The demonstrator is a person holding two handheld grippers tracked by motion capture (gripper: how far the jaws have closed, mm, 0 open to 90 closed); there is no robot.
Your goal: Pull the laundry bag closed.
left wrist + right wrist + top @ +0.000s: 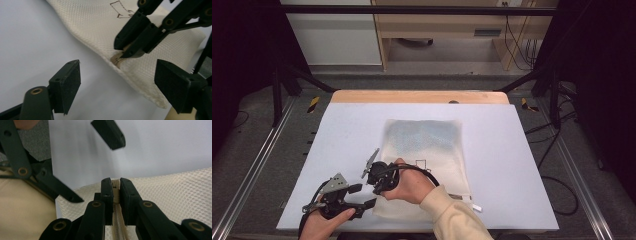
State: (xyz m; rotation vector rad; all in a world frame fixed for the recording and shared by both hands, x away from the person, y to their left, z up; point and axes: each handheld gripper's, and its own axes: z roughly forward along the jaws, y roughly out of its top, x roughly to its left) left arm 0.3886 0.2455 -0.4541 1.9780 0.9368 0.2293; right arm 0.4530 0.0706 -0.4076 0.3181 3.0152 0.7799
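a: where's the mesh bag (424,165)?
b: mid-frame, lower. right gripper (114,191) pinches what looks like its zipper pull (115,188); left gripper (117,82) gapes wide, holding nothing.
a: risk?
b: the pull slipping, bag unanchored.

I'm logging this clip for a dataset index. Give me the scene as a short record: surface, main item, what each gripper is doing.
surface: white table
main item: cream mesh bag, lying flat, blue-grey contents showing at its far end
zipper pull: at the bag's near left edge
right gripper: shut on the zipper pull
left gripper: open, jaws wide apart, beside the bag's edge, holding nothing
person: cream sleeve on the right arm
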